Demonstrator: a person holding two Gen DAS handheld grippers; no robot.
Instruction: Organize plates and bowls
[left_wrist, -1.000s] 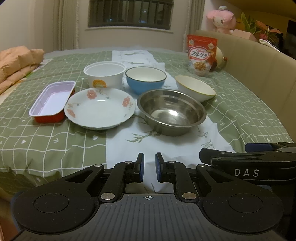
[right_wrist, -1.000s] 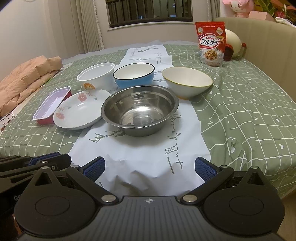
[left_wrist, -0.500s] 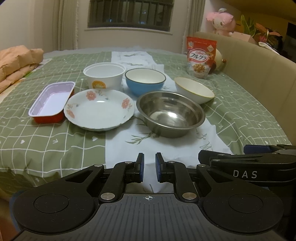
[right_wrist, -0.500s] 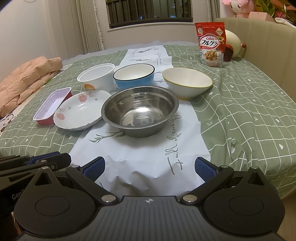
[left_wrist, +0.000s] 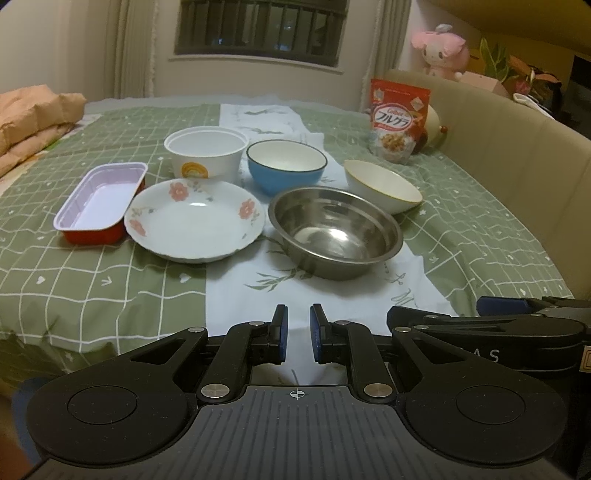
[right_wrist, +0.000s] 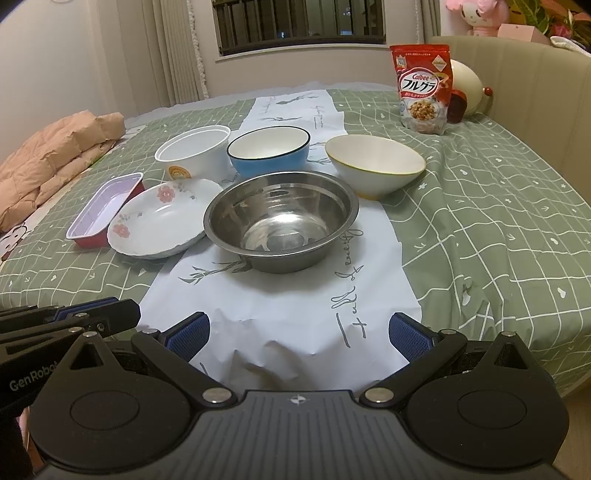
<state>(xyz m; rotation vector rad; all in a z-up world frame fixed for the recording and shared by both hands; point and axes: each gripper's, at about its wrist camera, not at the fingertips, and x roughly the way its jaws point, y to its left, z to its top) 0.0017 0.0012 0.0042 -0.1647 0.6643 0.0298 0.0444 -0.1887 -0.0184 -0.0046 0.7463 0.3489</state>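
On the green checked cloth stand a steel bowl (left_wrist: 336, 236) (right_wrist: 280, 221), a floral plate (left_wrist: 194, 219) (right_wrist: 159, 218), a blue bowl (left_wrist: 286, 171) (right_wrist: 269, 149), a white tub with a rainbow mark (left_wrist: 205, 151) (right_wrist: 194, 151), a white bowl with a yellow rim (left_wrist: 382, 186) (right_wrist: 375, 166) and a red foil tray (left_wrist: 99, 203) (right_wrist: 105, 208). My left gripper (left_wrist: 297, 334) hangs shut and empty near the front edge, short of the steel bowl. To its right, my right gripper (right_wrist: 299, 334) stands open with nothing between its fingers.
A red cereal bag (left_wrist: 397, 120) (right_wrist: 424, 88) stands at the back right beside a beige padded wall (left_wrist: 517, 147). A folded peach quilt (right_wrist: 55, 158) lies at the left. A white paper runner (right_wrist: 280, 306) covers the middle strip.
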